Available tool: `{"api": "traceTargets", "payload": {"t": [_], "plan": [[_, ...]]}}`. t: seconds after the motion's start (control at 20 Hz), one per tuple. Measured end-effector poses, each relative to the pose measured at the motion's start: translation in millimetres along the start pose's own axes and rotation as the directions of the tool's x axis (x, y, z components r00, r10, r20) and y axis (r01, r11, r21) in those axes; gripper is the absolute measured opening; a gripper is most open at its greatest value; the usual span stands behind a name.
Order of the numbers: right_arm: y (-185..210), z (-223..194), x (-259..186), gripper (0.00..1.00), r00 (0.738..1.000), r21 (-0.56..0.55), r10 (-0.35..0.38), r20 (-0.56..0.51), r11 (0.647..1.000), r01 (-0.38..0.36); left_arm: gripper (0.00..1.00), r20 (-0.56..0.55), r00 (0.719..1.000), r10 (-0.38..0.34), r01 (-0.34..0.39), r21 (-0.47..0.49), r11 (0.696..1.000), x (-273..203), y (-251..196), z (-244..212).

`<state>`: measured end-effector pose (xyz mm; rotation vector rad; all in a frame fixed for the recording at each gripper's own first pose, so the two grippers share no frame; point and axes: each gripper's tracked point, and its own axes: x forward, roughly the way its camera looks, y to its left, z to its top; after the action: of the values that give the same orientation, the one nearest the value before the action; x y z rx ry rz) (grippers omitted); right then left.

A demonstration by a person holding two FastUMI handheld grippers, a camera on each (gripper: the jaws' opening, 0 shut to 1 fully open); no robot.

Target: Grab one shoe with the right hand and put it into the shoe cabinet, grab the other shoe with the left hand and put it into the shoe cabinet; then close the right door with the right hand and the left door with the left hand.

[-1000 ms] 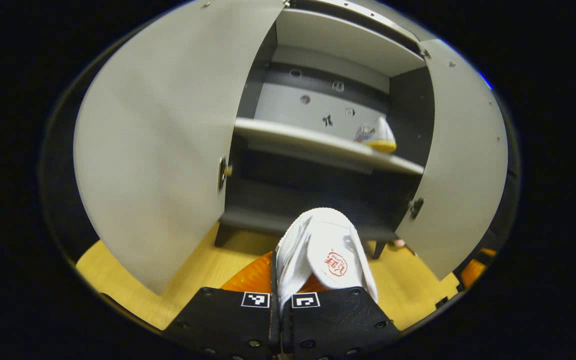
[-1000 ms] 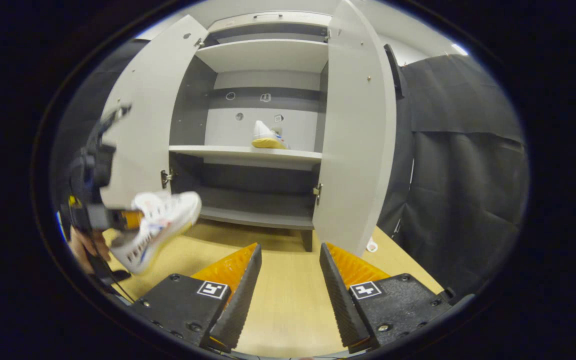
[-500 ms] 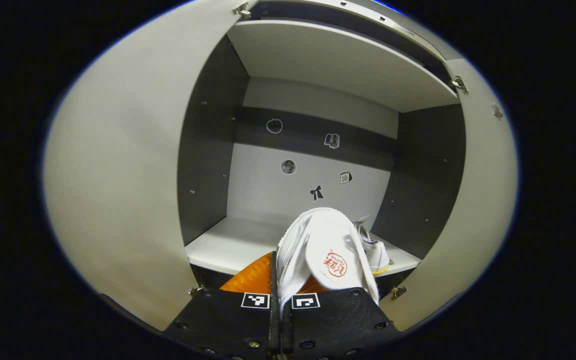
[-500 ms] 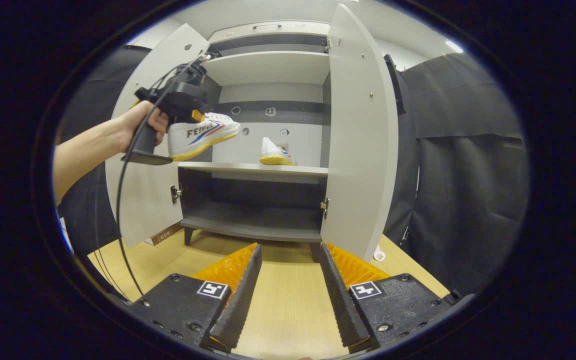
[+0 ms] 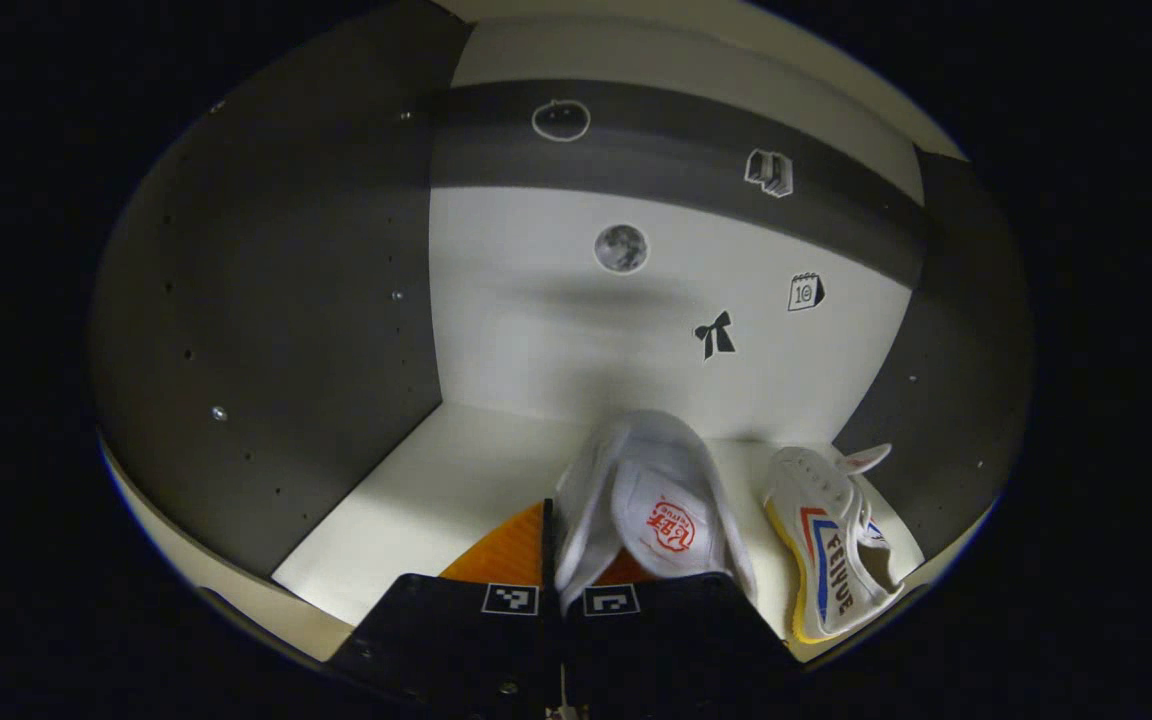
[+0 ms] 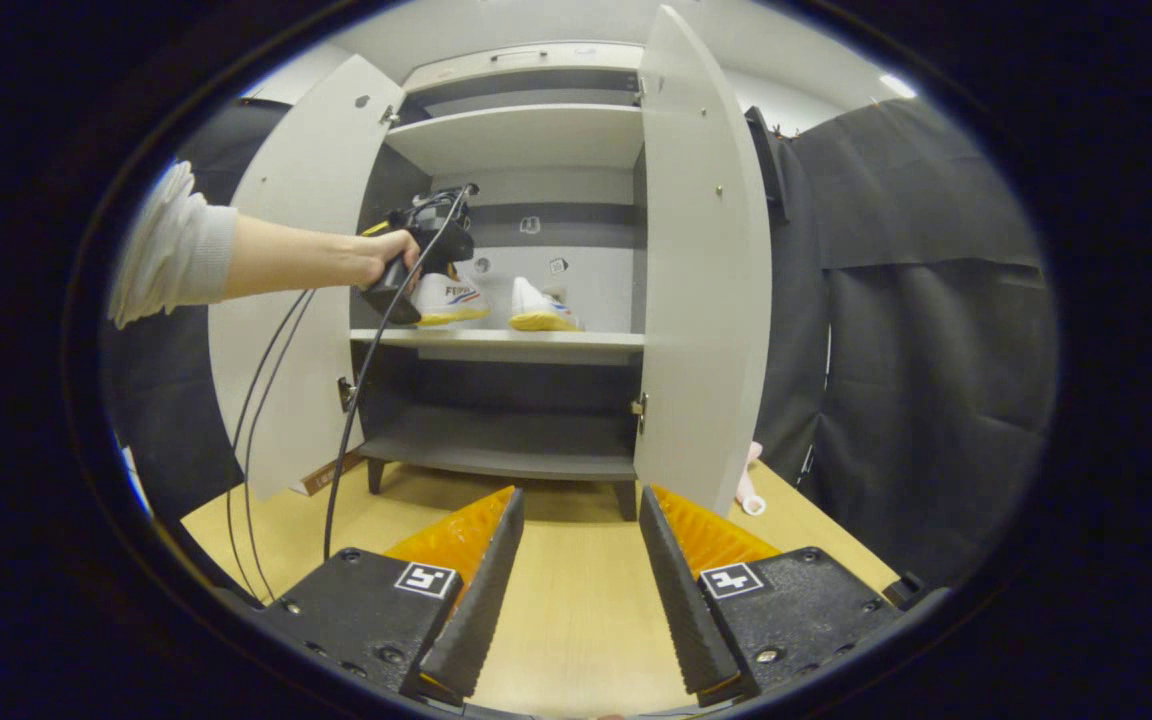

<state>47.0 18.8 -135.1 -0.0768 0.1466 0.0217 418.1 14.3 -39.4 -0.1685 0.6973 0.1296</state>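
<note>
My left claw (image 5: pixel 564 600) is shut tight on a white shoe (image 5: pixel 648 500), with both fingers pressing on its heel. The shoe points into the shoe cabinet (image 5: pixel 266 300), over the white middle shelf (image 5: pixel 456 480). I cannot tell if its sole touches the shelf. Just beside it, on its right in the left gripper view, the other shoe (image 5: pixel 831 545) lies on the same shelf, near the dark side wall. It is white with a yellow sole and red and blue stripes. Small stickers (image 5: pixel 621 248) are on the back wall.

In the right gripper view, my right claw (image 6: pixel 571 570) is open and holds nothing. It hangs over the wooden desk (image 6: pixel 576 620), well apart from the cabinet. From there I see my other hand (image 6: pixel 381 258) holding the left claw up at the middle shelf (image 6: pixel 506 340), and both shoes (image 6: pixel 446 298) (image 6: pixel 541 305) sit side by side. The left door (image 6: pixel 296 300) and the right door (image 6: pixel 701 260) both stand wide open. A grey sleeve (image 6: pixel 171 250) covers the arm.
</note>
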Motion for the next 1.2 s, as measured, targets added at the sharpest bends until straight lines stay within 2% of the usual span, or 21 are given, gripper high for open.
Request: {"api": "traceTargets", "payload": {"t": [0.15, 0.25, 0.3, 0.35, 0.4, 0.45, 0.5, 0.55, 0.6, 0.7, 0.75, 0.8, 0.95, 1.0, 1.05, 1.1, 1.2], "plan": [[1.5, -5.1, 4.6, 0.75, 1.000, 0.002, 0.009, -0.020, 1.000, -0.009, 0.02, -0.079, 0.997, 0.000, -0.001, -0.020, 1.000, 8.4, -2.6, -8.3], [2.3, -7.8, 6.5, 0.74, 0.999, 0.007, 0.015, -0.029, 1.000, -0.015, 0.02, -0.093, 0.996, -0.001, -0.001, -0.022, 1.000, 11.4, -2.1, -8.1], [2.8, -7.7, 6.3, 0.74, 0.999, 0.009, 0.016, -0.030, 1.000, -0.016, 0.06, -0.105, 0.994, -0.018, 0.015, -0.030, 0.999, 11.7, -4.9, -9.9], [2.8, -7.4, 7.5, 0.75, 0.999, 0.011, 0.017, -0.030, 1.000, -0.016, 0.11, -0.109, 0.993, -0.044, 0.040, -0.039, 0.998, 9.7, -9.0, -9.6], [2.6, -7.0, 8.0, 0.75, 0.999, 0.010, 0.016, -0.028, 1.000, -0.015, 0.27, -0.106, 0.993, -0.055, 0.050, -0.048, 0.998, 6.7, -10.7, -7.1], [1.9, -8.2, 8.4, 0.75, 0.999, 0.009, 0.014, -0.030, 1.000, -0.014, 0.35, -0.113, 0.992, -0.058, 0.052, -0.055, 0.997, 3.3, -10.0, -7.7], [1.8, -8.0, 9.0, 0.75, 0.999, 0.008, 0.016, -0.032, 1.000, -0.016, 0.39, -0.125, 0.990, -0.062, 0.055, -0.060, 0.997, -1.8, -9.6, -8.5], [2.1, -8.0, 9.6, 0.75, 0.999, 0.010, 0.018, -0.032, 1.000, -0.018, 0.53, -0.128, 0.989, -0.070, 0.063, -0.060, 0.996, -9.5, -9.2, -8.0], [3.1, -7.5, 9.2, 0.75, 0.999, 0.012, 0.022, -0.032, 1.000, -0.022, 0.53, -0.112, 0.990, -0.089, 0.083, -0.057, 0.995, -17.8, -10.2, -3.1], [4.4, -7.9, 9.9, 0.75, 0.999, 0.012, 0.028, -0.031, 1.000, -0.028, 0.53, -0.060, 0.988, -0.144, 0.140, -0.053, 0.989, -45.6, -16.7, 6.3], [5.3, -7.7, 10.3, 0.75, 0.999, 0.010, 0.031, -0.031, 0.999, -0.031, 0.39, -0.014, 0.987, -0.162, 0.161, -0.036, 0.986, -59.9, -17.3, 14.7], [6.4, -6.6, 10.9, 0.75, 0.999, 0.007, 0.034, -0.029, 0.999, -0.034, 0.42, 0.045, 0.984, -0.175, 0.176, -0.013, 0.984, -77.7, -16.6, 23.2], [7.7, -3.1, 10.3, 0.75, 0.999, -0.003, 0.033, -0.016, 0.999, -0.033, 0.42, 0.219, 0.944, -0.245, 0.241, 0.047, 0.969, -143.6, -20.0, 39.2], [8.7, -1.1, 10.4, 0.77, 0.999, -0.007, 0.034, -0.011, 0.999, -0.034, 0.32, 0.263, 0.929, -0.259, 0.247, 0.078, 0.966, -162.4, -21.0, 37.9], [9.9, 0.6, 10.7, 0.78, 0.999, -0.009, 0.036, -0.005, 0.999, -0.036, 0.53, 0.309, 0.913, -0.267, 0.248, 0.100, 0.964, -183.5, -17.4, 36.1], [10.6, 2.4, 9.6, 0.79, 0.999, -0.012, 0.038, 0.001, 0.999, -0.038, 0.60, 0.346, 0.899, -0.269, 0.244, 0.114, 0.963, -203.2, -13.5, 31.2], [11.8, 9.0, 7.5, 0.81, 0.999, -0.012, 0.041, 0.019, 0.999, -0.041, 0.59, 0.413, 0.873, -0.258, 0.226, 0.126, 0.966, -235.5, -4.3, 18.1]]}}
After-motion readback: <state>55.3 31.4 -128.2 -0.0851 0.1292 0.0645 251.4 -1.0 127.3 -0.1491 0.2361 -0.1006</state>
